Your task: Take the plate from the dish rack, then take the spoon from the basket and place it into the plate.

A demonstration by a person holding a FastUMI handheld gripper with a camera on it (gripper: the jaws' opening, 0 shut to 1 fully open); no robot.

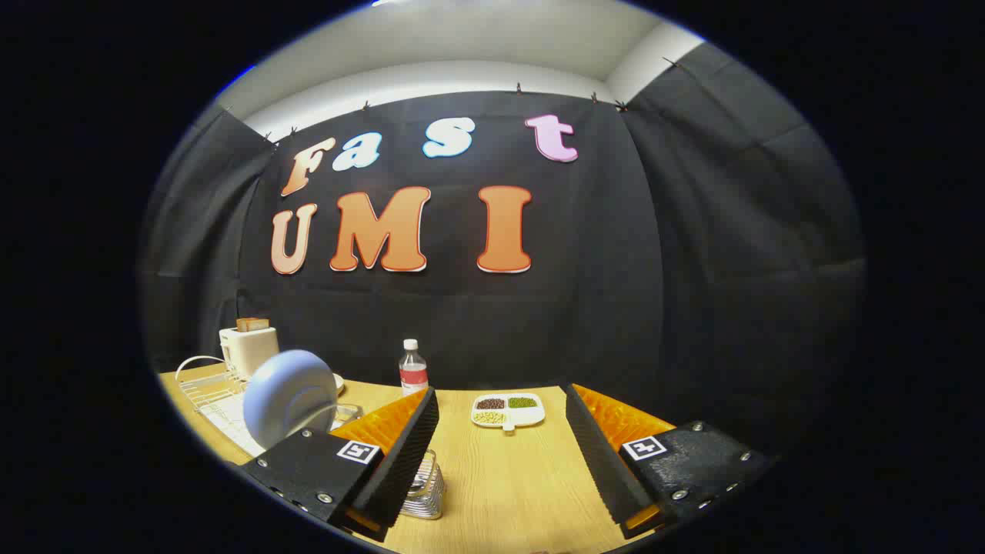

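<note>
A water bottle [413, 368] with a white cap stands at the far edge of the table [508, 477], beyond the left finger. To its right, beyond the gap between the fingers, lies a white divided dish [508, 411] with dark, green and pale beans in its compartments. A toaster [248, 348] with a slice of bread [252, 324] sticking out of it stands at the far left, behind the dish rack [209, 391].

The pale blue plate [291, 398] stands on edge in the white wire dish rack, just ahead of and to the left of the left finger, partly behind it. A small wire basket [425, 485] sits on the table right beside the left finger's inner side, half hidden by it; I cannot tell the spoon inside it.

The table is light wood with visible grain. Black cloth hangs as the wall behind and to both sides, clipped along the top, with a pale ceiling above.

The tool [502, 450] hovers low over the table, pointing level toward the back wall. Its fingers are spread wide apart, released, with nothing between them but bare wood.
</note>
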